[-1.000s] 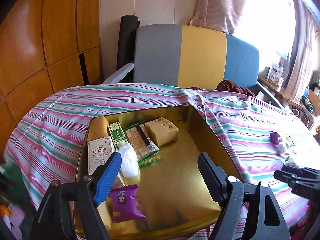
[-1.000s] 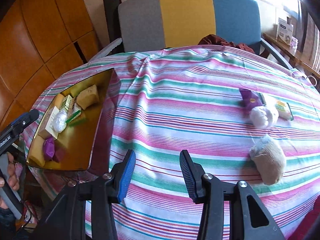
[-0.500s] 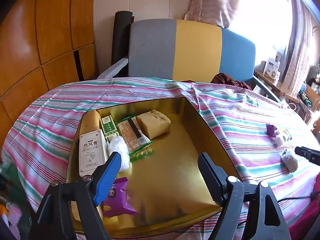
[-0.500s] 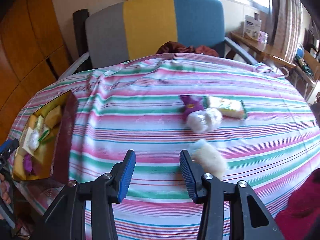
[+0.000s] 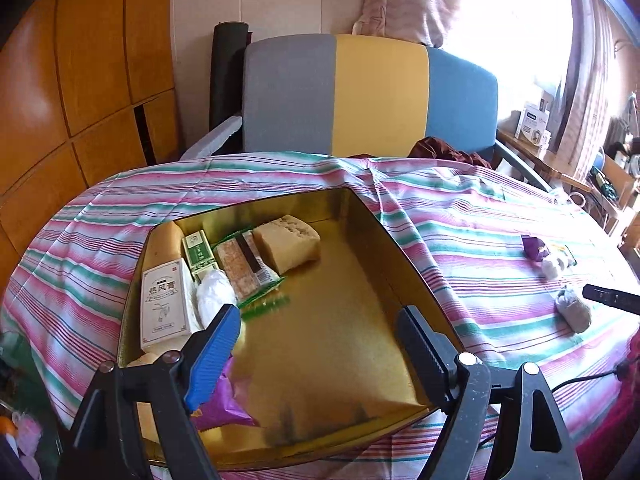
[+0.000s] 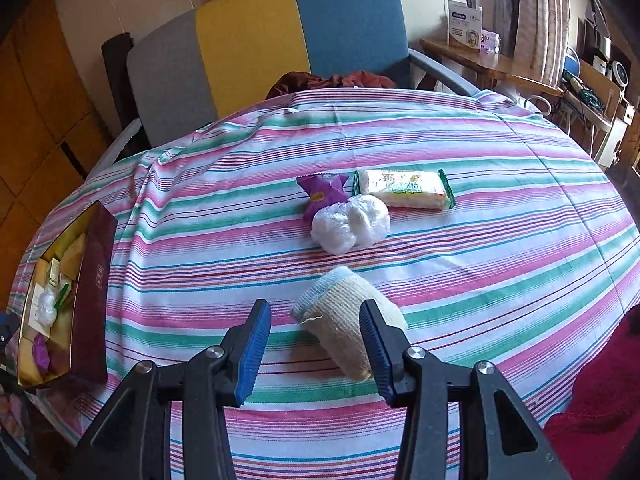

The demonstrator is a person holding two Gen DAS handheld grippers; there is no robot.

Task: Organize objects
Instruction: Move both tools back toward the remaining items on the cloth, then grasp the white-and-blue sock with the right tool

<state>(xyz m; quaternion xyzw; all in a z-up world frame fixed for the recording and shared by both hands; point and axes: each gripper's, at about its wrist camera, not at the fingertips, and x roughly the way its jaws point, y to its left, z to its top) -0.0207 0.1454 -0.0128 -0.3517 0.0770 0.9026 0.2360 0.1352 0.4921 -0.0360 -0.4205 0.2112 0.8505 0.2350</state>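
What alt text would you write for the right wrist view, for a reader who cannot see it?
The open right hand-held gripper hovers over a rolled cream knitted sock on a striped tablecloth. Farther off lie a purple snack packet, a white plastic-wrapped bundle and a green-edged wafer packet; a gold box sits at the left edge.

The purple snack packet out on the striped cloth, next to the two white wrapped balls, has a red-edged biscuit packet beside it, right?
Not quite: the biscuit packet beside the purple snack packet and the white wrapped balls has green edges, not red. The right wrist view shows it clearly on the striped cloth.
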